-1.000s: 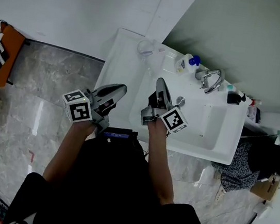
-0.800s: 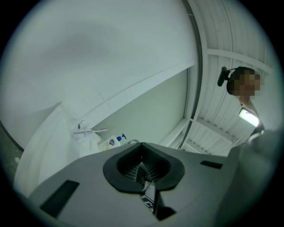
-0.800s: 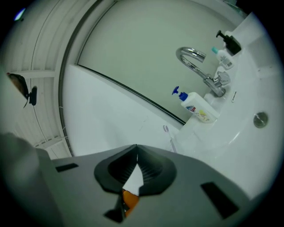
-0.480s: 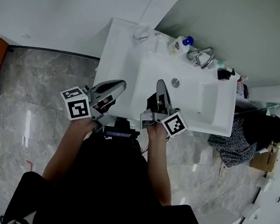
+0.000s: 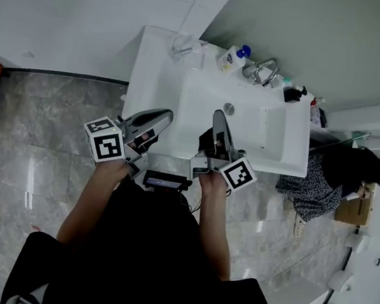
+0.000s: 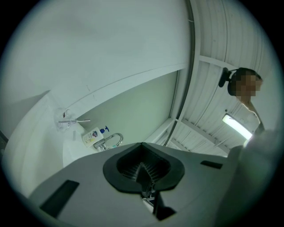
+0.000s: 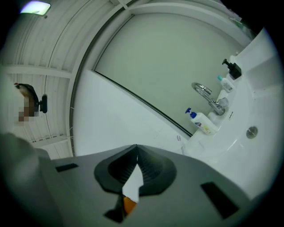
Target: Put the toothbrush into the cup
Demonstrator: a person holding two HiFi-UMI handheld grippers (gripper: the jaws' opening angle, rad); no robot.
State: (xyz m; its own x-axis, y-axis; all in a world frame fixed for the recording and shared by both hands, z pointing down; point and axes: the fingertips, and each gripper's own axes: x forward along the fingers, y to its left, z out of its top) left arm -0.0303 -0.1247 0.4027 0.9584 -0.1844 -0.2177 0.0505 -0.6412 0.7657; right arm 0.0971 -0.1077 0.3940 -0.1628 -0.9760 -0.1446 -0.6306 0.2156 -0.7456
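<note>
White was nearly all we saw: a white washbasin [image 5: 275, 153] set against a pale wall, with grey marble floor [image 5: 34, 153] on the near side. We held both grippers just short of the basin's near edge, side by side and apart from each other, each pointing toward the wall.

The left gripper [image 5: 161, 116] had its jaws drawn together to a point. Its own view showed the ribbed pads meeting at the tip with nothing between them. The right gripper [image 5: 218, 116] was closed the same way, with only a thin sliver of gap behind the touching tips, and it carried nothing.

The clear cup [image 5: 183, 44] stood upright at the far left corner of the basin's counter, close to the wall and well away from both grippers. In the left gripper view a thin white stick, which we took for the toothbrush [image 6: 83, 120], reached sideways from the cup toward the soap. We could not tell whether it sat inside the cup or lay across its rim.

Just right of the cup stood a white soap bottle [image 5: 228, 58] with a blue pump. Beyond it came the chrome tap [image 5: 264, 71] and a black pump bottle [image 5: 295, 94]. The round drain [image 5: 230, 108] lay in the bowl, ahead of the right gripper.
</note>
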